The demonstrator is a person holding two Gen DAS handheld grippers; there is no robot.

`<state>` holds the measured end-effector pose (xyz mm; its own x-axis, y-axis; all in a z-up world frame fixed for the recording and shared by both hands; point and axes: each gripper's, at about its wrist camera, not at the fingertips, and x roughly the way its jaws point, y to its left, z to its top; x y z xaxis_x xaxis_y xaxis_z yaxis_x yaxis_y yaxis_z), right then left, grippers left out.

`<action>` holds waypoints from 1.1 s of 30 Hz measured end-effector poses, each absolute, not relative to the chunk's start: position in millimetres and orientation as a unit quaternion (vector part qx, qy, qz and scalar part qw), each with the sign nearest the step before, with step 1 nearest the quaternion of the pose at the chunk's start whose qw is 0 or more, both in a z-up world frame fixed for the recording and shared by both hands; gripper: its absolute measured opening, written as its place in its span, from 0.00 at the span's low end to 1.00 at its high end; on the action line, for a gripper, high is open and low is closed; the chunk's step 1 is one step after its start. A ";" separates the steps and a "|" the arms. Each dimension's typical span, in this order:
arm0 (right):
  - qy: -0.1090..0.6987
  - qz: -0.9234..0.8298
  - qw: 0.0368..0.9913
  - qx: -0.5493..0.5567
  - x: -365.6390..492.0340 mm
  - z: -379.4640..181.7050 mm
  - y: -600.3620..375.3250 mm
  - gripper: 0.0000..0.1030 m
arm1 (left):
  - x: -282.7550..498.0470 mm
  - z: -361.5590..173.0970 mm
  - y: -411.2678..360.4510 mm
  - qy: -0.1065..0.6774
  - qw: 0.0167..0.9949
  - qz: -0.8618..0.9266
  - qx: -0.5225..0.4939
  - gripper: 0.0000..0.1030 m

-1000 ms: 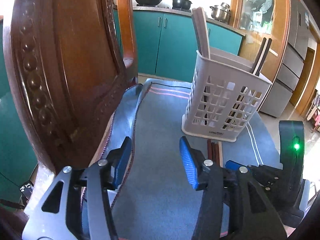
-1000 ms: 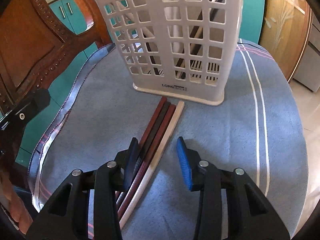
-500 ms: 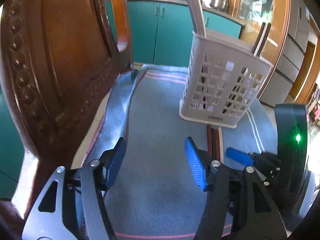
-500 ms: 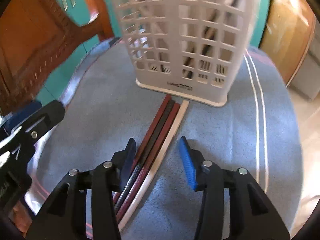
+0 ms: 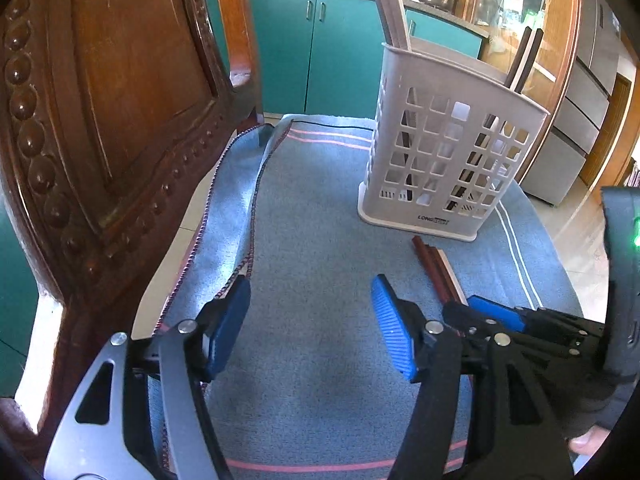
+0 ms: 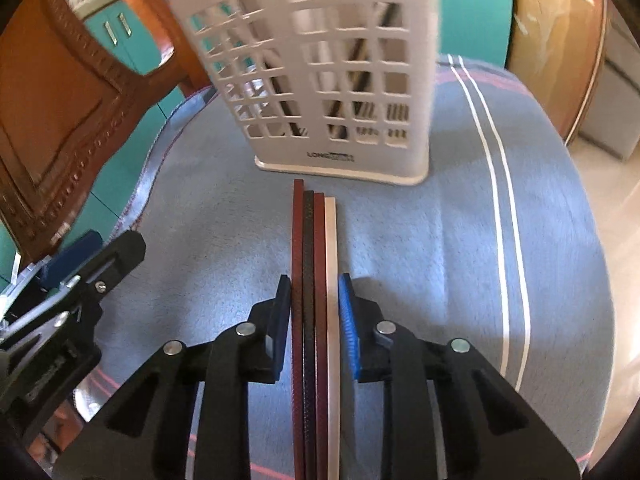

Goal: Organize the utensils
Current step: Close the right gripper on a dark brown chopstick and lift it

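the right gripper (image 6: pixel 314 308) has just been closing, and its blue pads now sit tight against both sides of a bundle of four chopsticks (image 6: pixel 316 248): two dark red, one black and one pale. the sticks lie side by side, flat on the blue cloth (image 6: pixel 420 240), and their long axis runs straight out along the gripper's fingers, far ends pointing at the base of the white lattice utensil holder (image 6: pixel 344 92). those ends stop just short of the holder's front foot, not touching it. the holder stands upright toward the far edge of the cloth, with more chopsticks leaning inside it and rising above its rim.

the left gripper (image 5: pixel 310 320) has just been opening; its jaws stand well apart over bare cloth with nothing between them, nearer the cloth's left edge, where a dark stitched hem (image 5: pixel 248 248) runs. a carved wooden chair back (image 5: pixel 104 120) rises just past that edge. in the left view the bundle lies off to the right, its near part hidden under the right gripper. teal cabinets (image 5: pixel 320 48) with cooking pots on the counter fill the background.
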<state>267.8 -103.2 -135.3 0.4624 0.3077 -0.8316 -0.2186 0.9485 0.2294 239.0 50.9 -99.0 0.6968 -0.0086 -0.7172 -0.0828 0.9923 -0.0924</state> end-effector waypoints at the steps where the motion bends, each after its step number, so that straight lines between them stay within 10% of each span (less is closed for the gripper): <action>1: 0.496 0.157 0.852 0.055 266.6 -135.1 -106.1 0.24 | 239.1 -99.0 50.3 0.389 0.919 0.020 -0.059 0.62; 3: 0.489 0.170 0.852 0.078 264.5 -131.2 -112.1 0.09 | 239.3 -99.3 48.7 0.389 0.919 0.018 -0.058 0.63; 33: 0.466 0.152 0.871 0.014 246.3 -128.8 -117.8 0.11 | 255.8 -124.3 46.5 0.437 0.897 0.017 -0.061 0.70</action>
